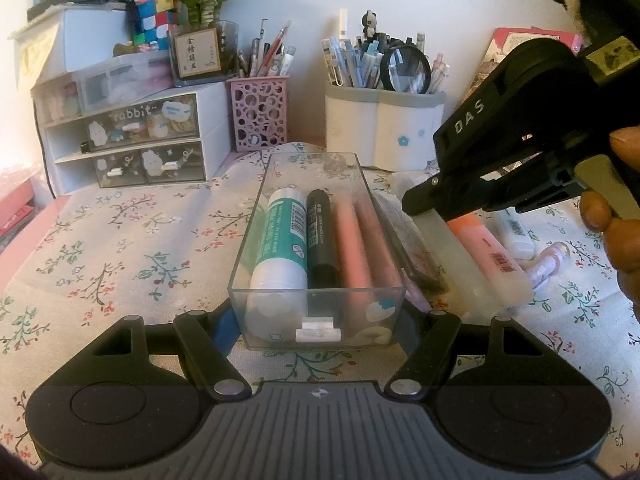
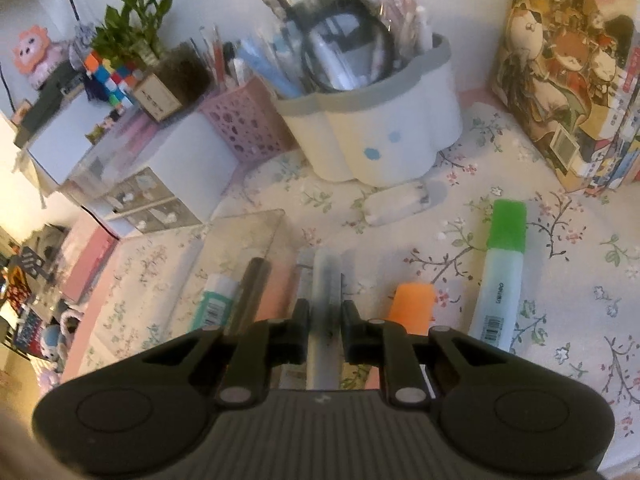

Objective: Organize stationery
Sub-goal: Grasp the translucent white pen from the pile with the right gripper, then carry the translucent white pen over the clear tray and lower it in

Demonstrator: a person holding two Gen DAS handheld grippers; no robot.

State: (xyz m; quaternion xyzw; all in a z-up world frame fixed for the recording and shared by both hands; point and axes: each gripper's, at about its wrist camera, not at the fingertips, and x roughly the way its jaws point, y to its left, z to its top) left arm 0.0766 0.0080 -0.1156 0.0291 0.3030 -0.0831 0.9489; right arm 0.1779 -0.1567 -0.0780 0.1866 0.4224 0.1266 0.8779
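A clear drawer tray was clamped at its near end between the fingers of the left gripper, resting on the floral tablecloth. Inside the tray a teal-and-white glue stick, a black marker and a pink pen were laid side by side, lengthwise.

The right gripper was clenched on a pale grey-blue pen, held just right of the tray, pen pointing away along the fingers. In the left wrist view the same gripper was seen above the right rim of the tray, with a person's fingers on its handle.

An orange highlighter was lying just right of the held pen; a green-capped highlighter was farther right on the cloth. A small white item, too blurred to identify, was seen beyond them.

At the far edge, a white scalloped pen holder with a magnifying glass, a pink perforated pen cup and a white drawer unit to the left were noted. An illustrated box was at far right.
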